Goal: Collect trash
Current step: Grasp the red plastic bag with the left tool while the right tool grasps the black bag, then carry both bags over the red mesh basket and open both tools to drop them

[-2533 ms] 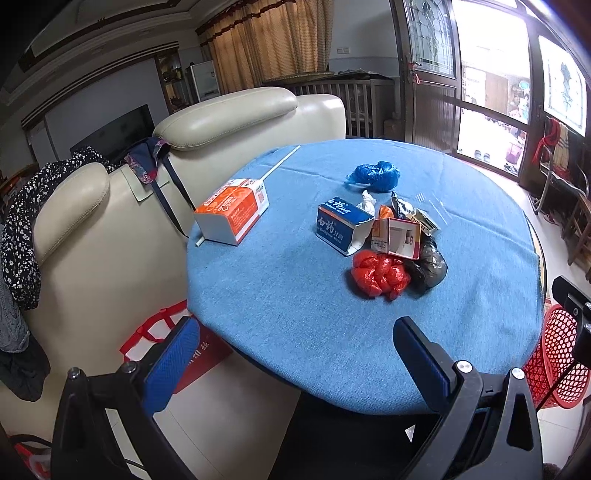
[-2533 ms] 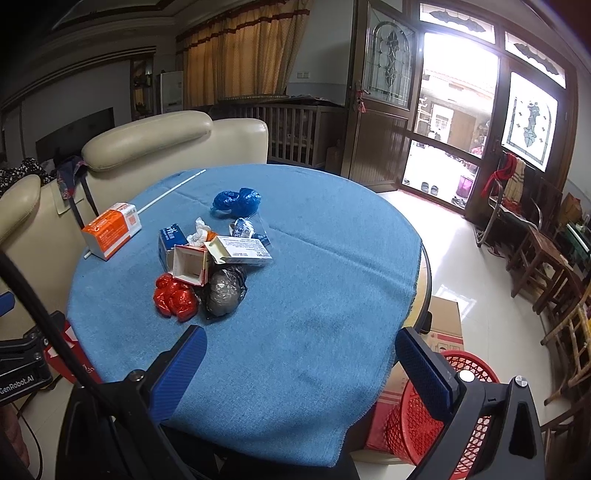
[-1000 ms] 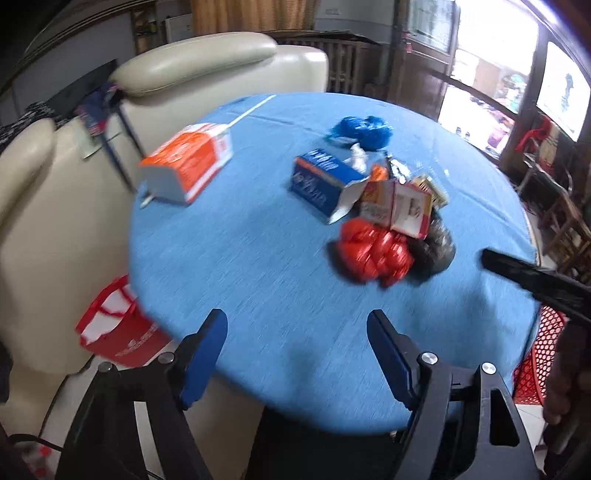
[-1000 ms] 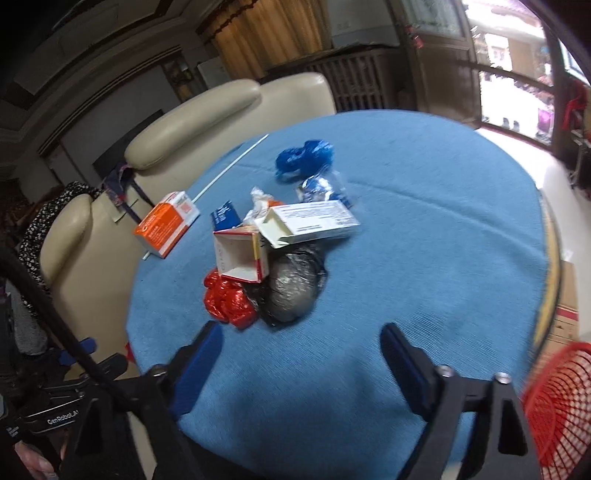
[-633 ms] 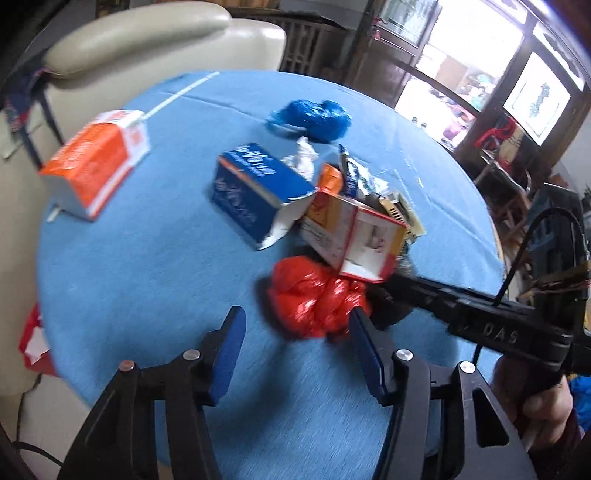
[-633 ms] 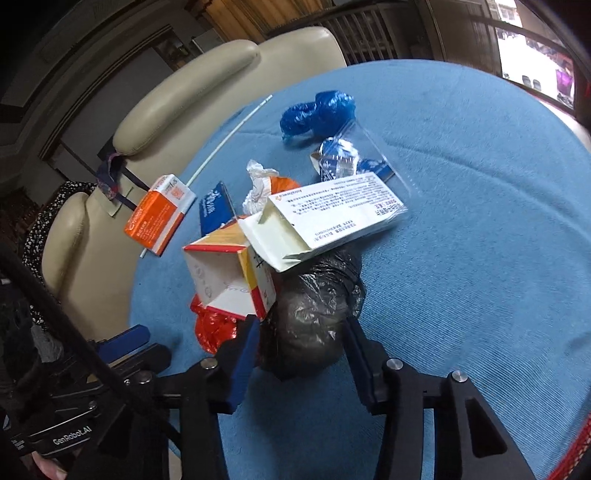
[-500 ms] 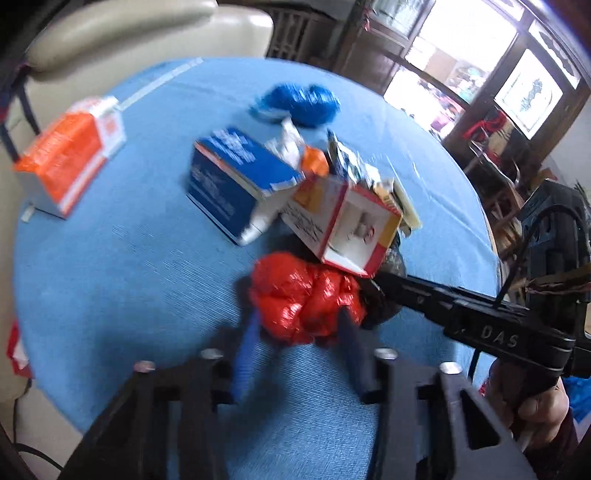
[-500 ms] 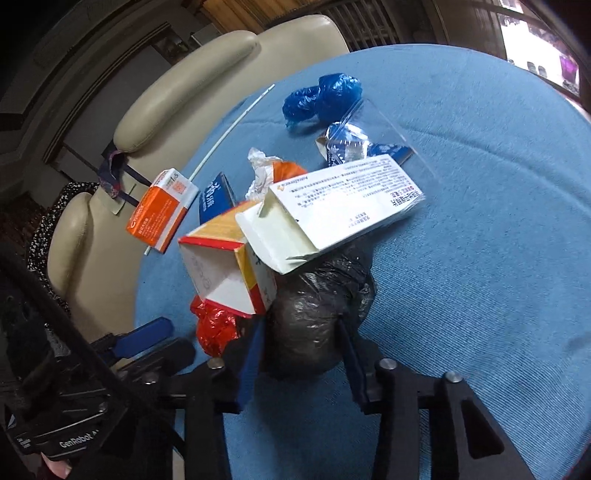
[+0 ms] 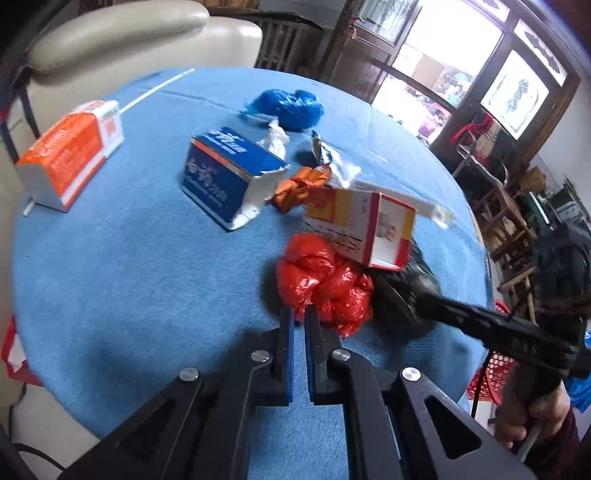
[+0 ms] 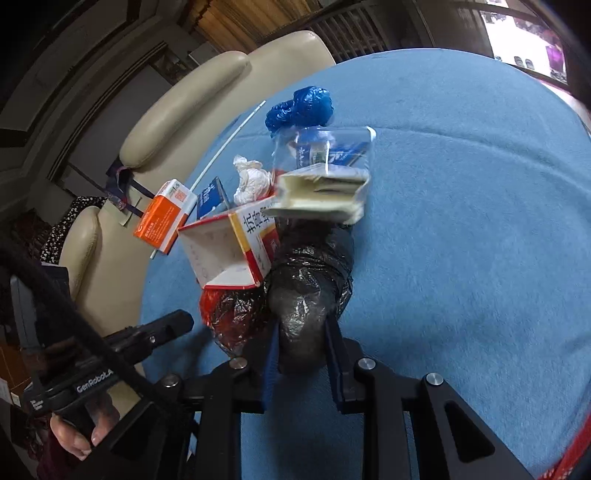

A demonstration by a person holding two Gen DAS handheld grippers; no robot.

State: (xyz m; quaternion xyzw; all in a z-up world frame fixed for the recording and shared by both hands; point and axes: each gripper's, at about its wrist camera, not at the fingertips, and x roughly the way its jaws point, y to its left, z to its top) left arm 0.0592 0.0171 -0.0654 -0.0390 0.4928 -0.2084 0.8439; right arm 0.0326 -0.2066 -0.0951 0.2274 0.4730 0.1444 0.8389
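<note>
A pile of trash lies on the round blue table (image 9: 129,277). My left gripper (image 9: 299,317) is shut on the near edge of a crumpled red plastic bag (image 9: 321,280). Beside it, my right gripper (image 10: 301,332) has its jaws closing, and its pads squeeze a black plastic bag (image 10: 310,295) between them. An open red-and-yellow carton (image 10: 229,251) leans on both bags. A flat white carton (image 10: 321,195) rests on top of the black bag. In the left wrist view the right gripper (image 9: 399,295) reaches in from the right.
Farther back lie a blue box (image 9: 229,173), an orange box (image 9: 70,155), a blue bag (image 9: 288,107), a white tissue (image 9: 275,140), an orange wrapper (image 9: 299,184) and a clear bag (image 10: 325,147). Cream armchairs (image 9: 110,33) stand behind the table. A red basket (image 9: 491,373) sits on the floor at the right.
Both grippers came forward and down to the pile and closed, the left on the red bag and the right on the black bag. The cartons have shifted slightly.
</note>
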